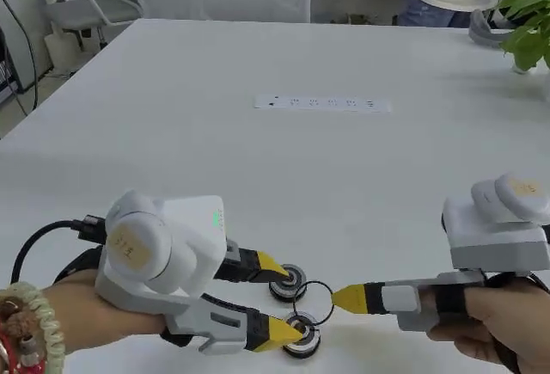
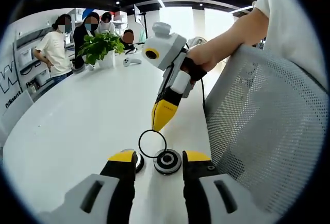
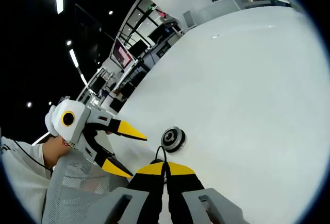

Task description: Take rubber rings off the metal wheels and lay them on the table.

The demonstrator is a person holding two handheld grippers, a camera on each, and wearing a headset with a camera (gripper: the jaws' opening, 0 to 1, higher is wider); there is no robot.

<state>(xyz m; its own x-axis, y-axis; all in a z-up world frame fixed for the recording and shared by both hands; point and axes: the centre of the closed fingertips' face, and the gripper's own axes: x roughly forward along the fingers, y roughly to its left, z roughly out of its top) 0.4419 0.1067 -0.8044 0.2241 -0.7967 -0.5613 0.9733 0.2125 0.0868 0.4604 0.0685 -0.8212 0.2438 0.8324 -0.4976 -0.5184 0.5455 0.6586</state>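
Pinching thin rubber ring (image 2: 139, 144) between clamped-together jaws of right gripper (image 3: 165, 168), just beyond spread, empty jaws of left gripper (image 2: 160, 157) straddling a metal wheel (image 2: 168, 162) on counter (image 2: 77, 126) — likely light, floppy, stretchy; nip its band.

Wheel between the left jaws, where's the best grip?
Across the rim of the wheel, on opposite sides, coming in low from the left gripper side. It lies flat, and the ring and right gripper crowd the far side.

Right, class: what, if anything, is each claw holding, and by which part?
The right claw pinches the thin black rubber ring by its rim. The left claw is open, holding nothing; it straddles a round metal wheel.
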